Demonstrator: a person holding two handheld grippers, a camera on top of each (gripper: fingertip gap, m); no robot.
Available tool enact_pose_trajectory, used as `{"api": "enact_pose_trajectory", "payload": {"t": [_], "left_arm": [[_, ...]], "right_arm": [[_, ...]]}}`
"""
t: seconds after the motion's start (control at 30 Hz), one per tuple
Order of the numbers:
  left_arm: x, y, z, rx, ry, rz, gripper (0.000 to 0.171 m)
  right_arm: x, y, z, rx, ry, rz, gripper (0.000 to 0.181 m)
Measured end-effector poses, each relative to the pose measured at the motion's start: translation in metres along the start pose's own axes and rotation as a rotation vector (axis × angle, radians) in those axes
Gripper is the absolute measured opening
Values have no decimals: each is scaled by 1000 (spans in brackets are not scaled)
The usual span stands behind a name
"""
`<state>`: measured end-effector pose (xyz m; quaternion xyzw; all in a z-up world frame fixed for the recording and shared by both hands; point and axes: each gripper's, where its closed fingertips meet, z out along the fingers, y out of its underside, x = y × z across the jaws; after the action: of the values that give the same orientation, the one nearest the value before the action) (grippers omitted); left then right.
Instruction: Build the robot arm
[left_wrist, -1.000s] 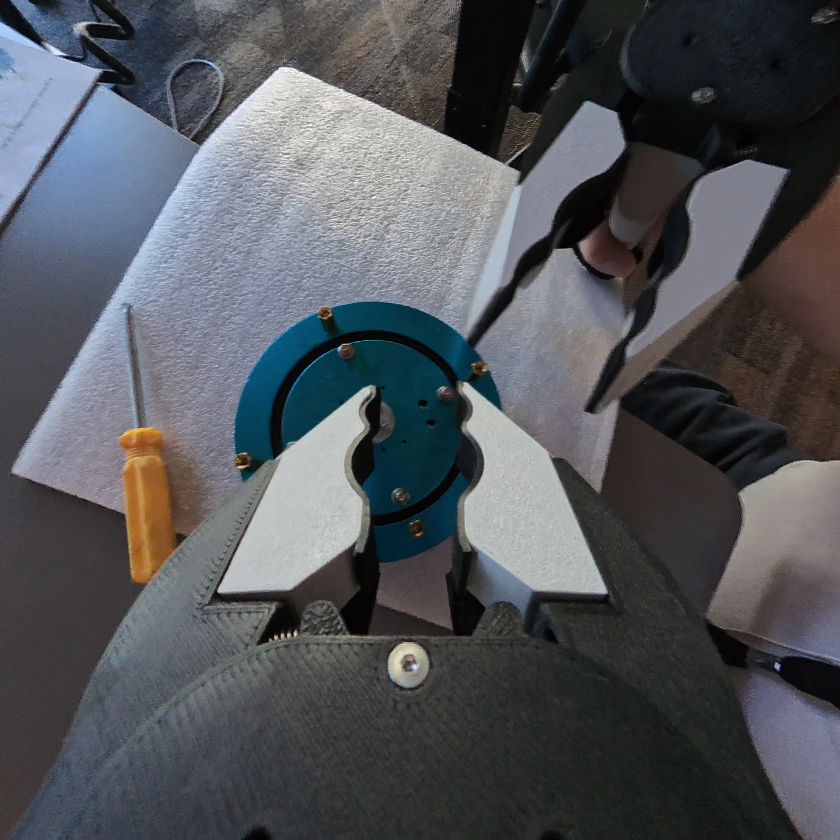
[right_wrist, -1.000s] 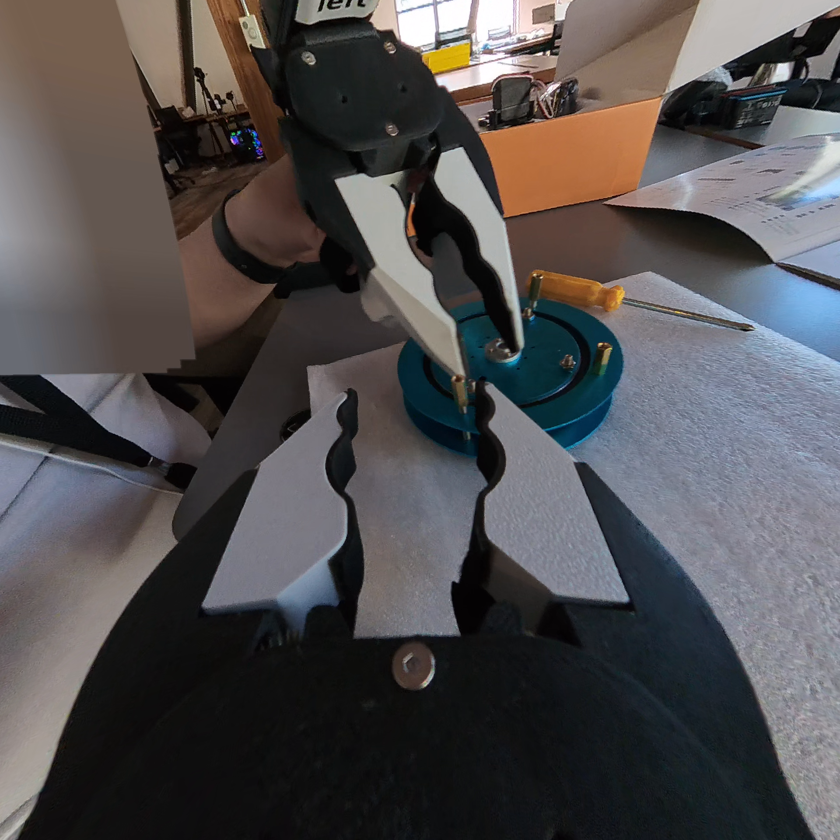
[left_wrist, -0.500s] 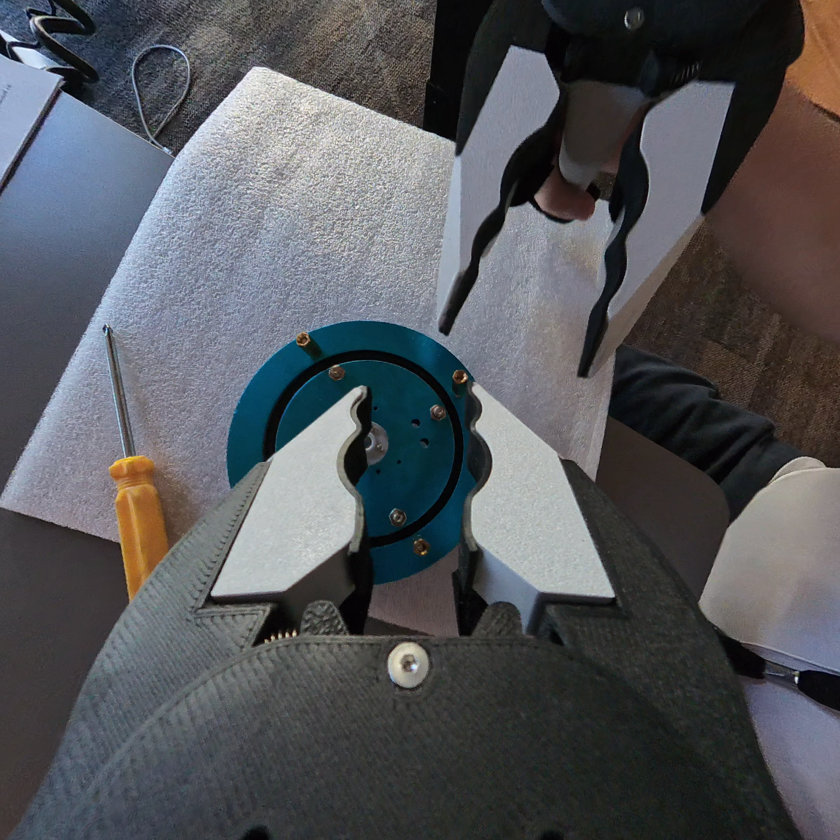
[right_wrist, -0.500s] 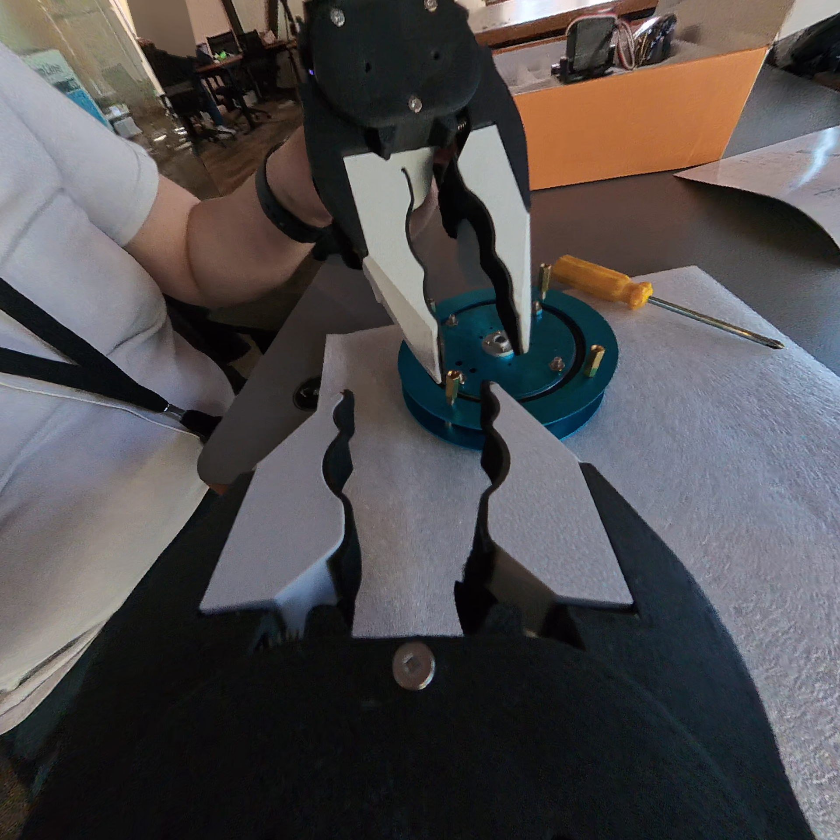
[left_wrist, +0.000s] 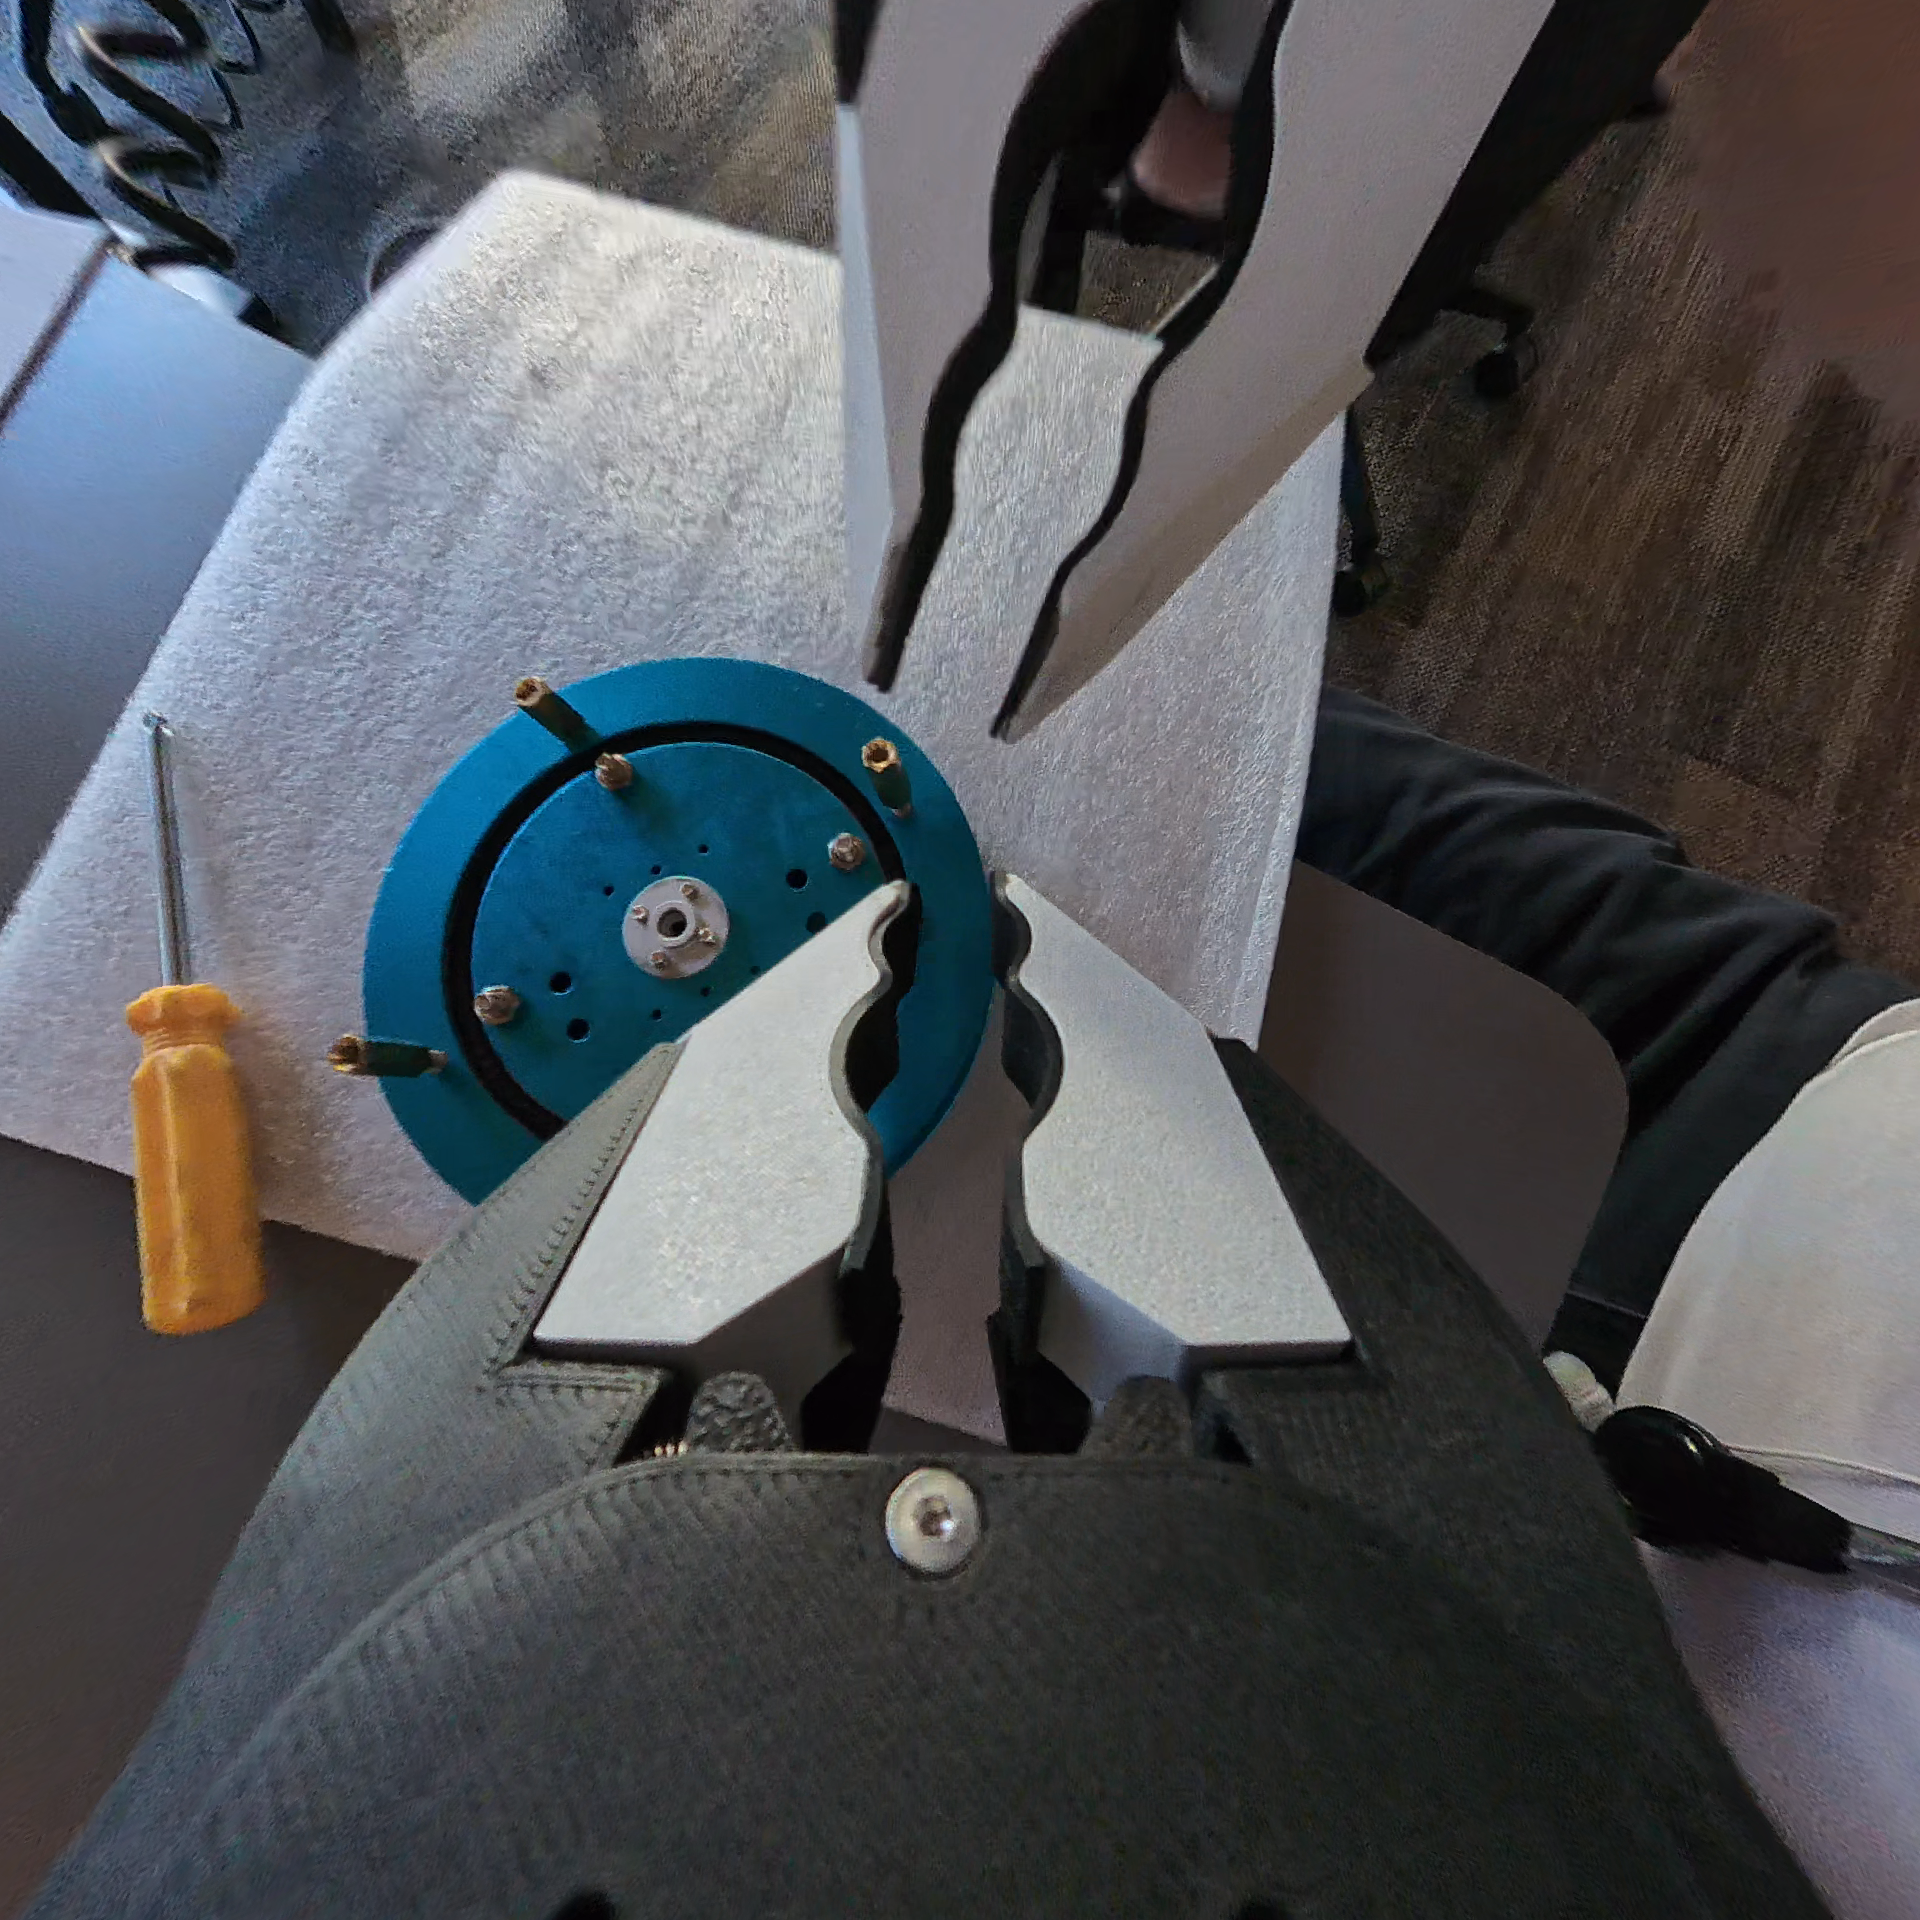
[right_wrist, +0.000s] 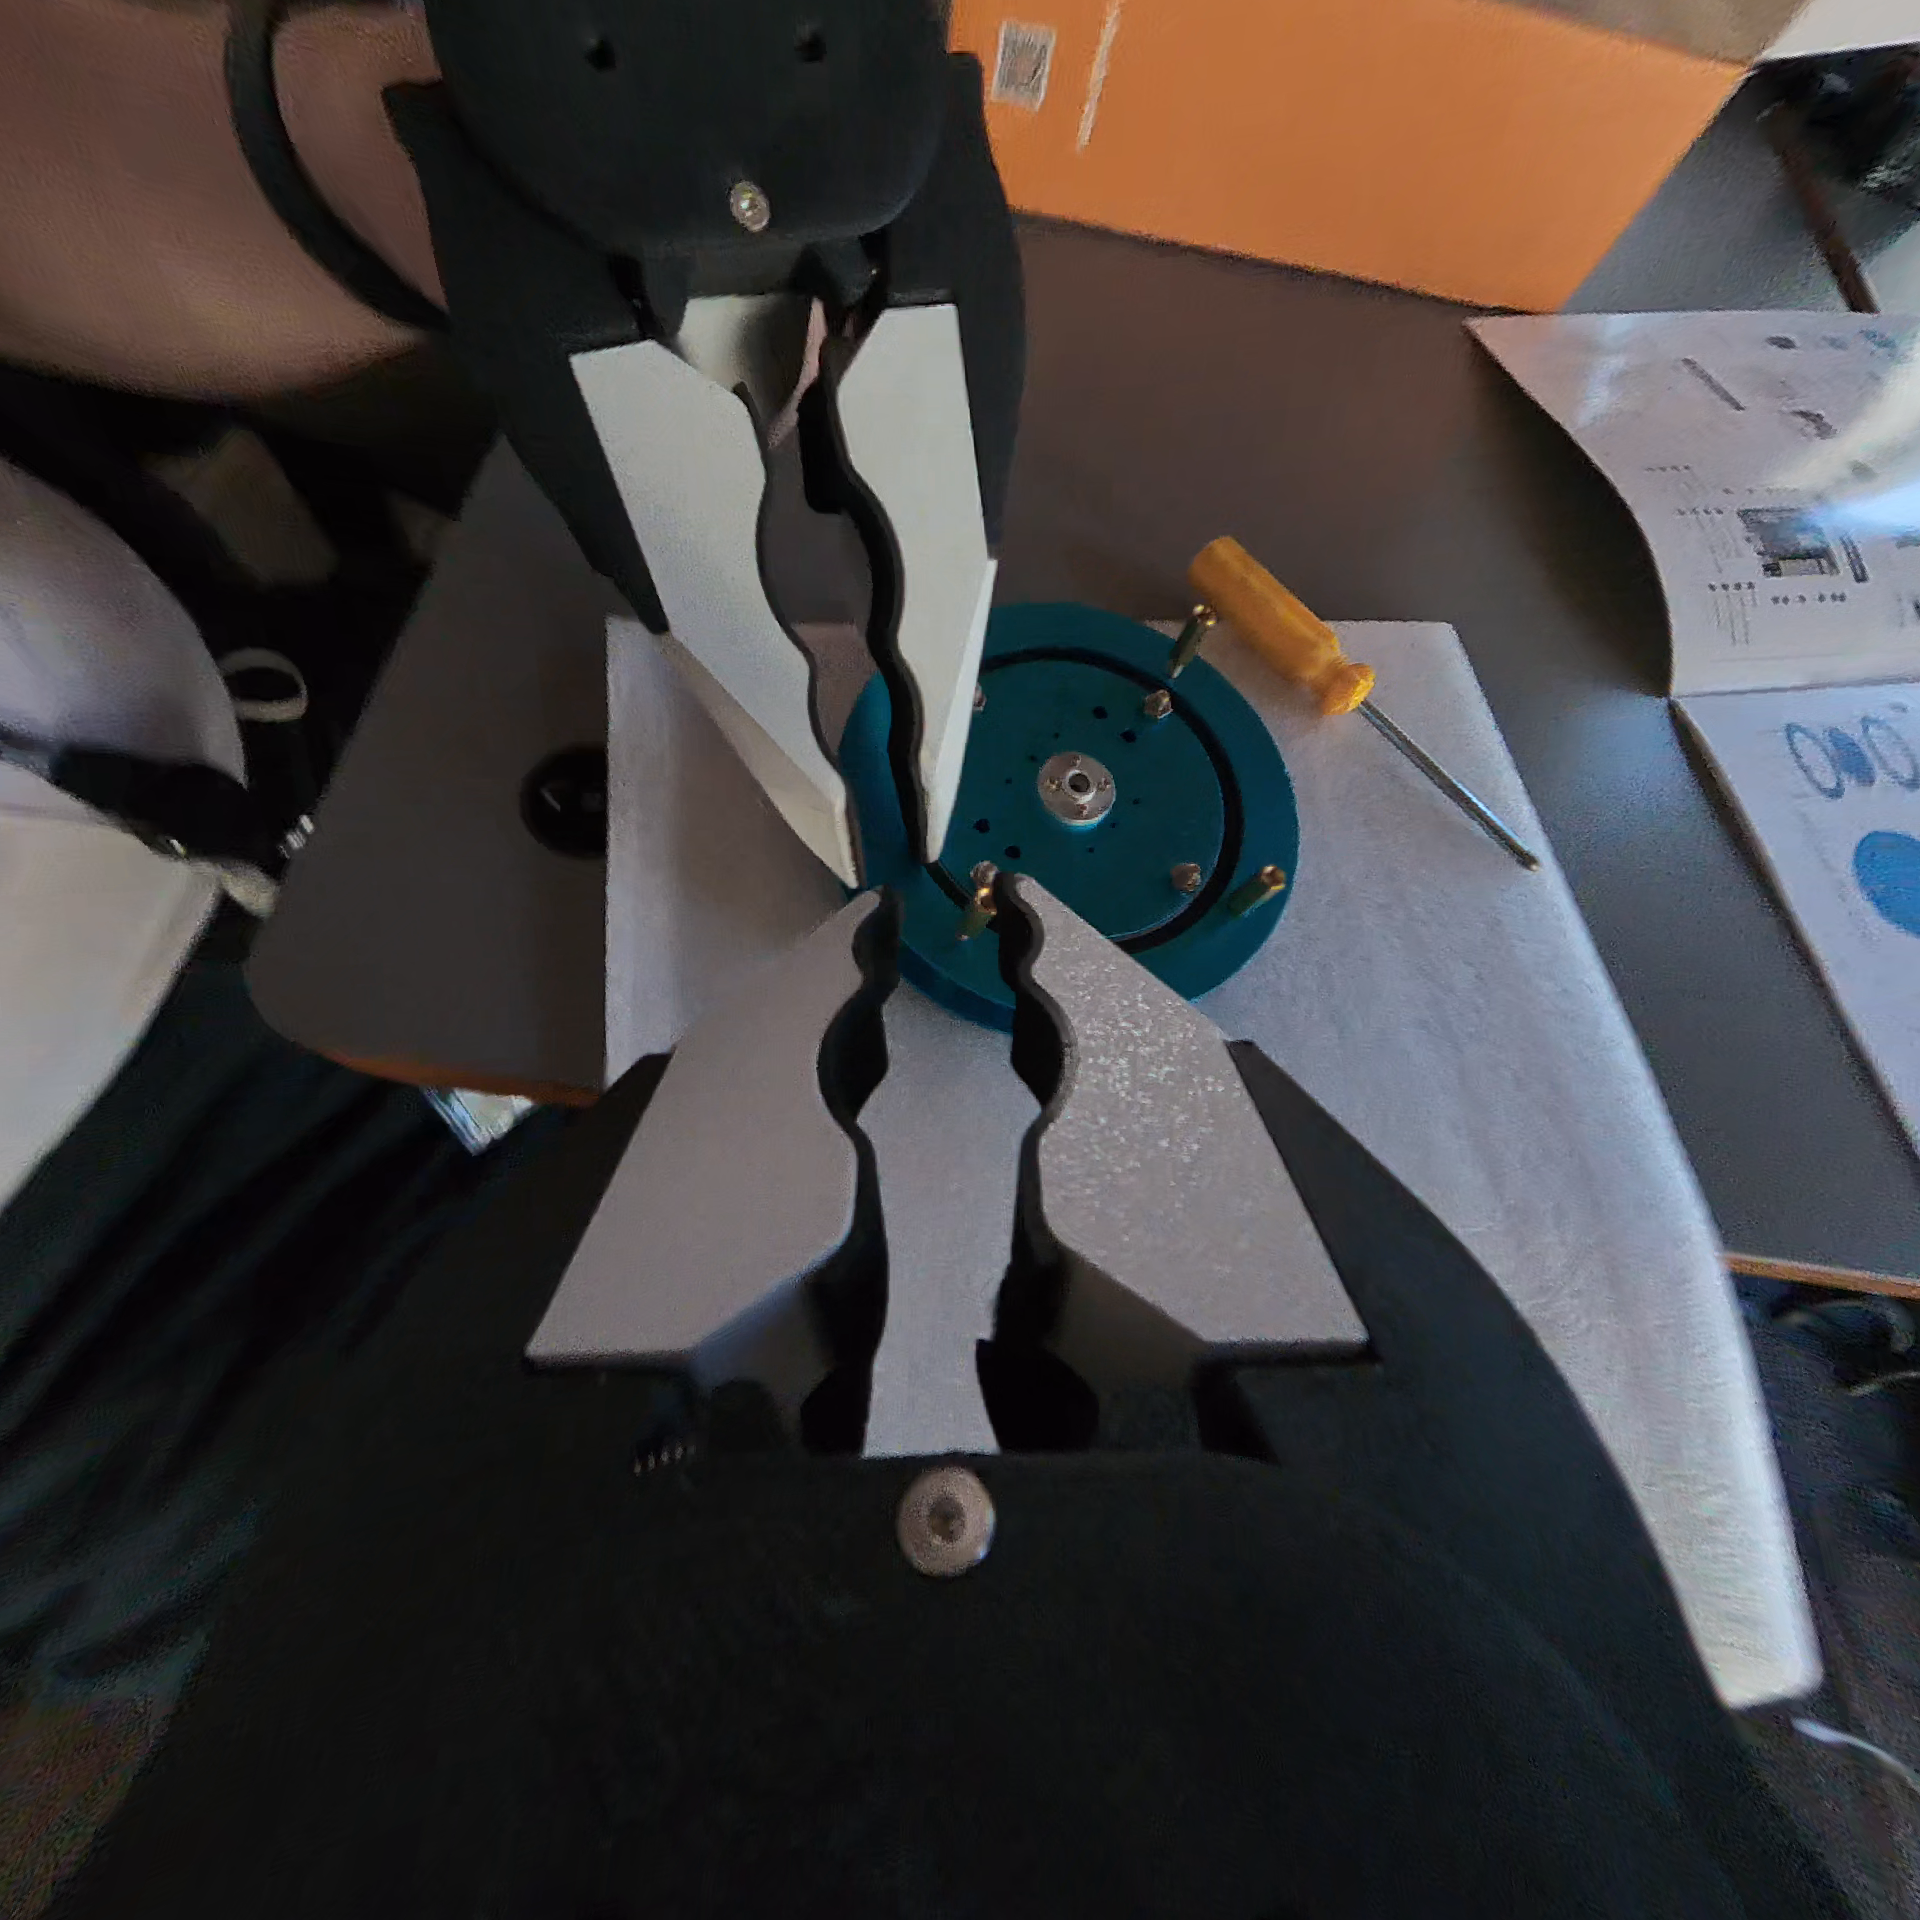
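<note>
Grey desk (right_wrist: 1195, 436), printed sheets (right_wrist: 1766, 499); both grippers parted over blue disc (left_wrist: 582, 935).

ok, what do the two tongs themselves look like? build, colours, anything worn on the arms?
Both match: left tongs and right tongs each have a black, ribbed 3D-printed body with a silver screw at centre, and two pale grey wedge fingers tapering to points, their inner edges lined with wavy black pads. A dark band circles the wrist behind the left tongs. No cables visible on either.
</note>
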<state>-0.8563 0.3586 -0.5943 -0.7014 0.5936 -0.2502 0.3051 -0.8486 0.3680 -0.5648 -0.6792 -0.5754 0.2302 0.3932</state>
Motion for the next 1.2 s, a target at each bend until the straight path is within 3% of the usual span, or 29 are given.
{"api": "enact_pose_trajectory", "payload": {"t": [0.23,0.53,0.9,1.07,1.2], "left_arm": [[-4,5,-5,12,-26,-28,13],[-26,11,-16,-9,-65,-96,19],[-26,13,-11,3,-11,-138,2],[-23,10,-19,58,3,-148,15],[-7,18,-25,66,-11,13,30]], "right_arm": [[8,5,10,-390,-111,-186,16],[1,18,18,-644,-208,-318,9],[-1,16,19,-667,-201,-280,6],[-2,6,18,-614,-197,-252,10],[-2,5,19,-601,-203,-221,12]]}}
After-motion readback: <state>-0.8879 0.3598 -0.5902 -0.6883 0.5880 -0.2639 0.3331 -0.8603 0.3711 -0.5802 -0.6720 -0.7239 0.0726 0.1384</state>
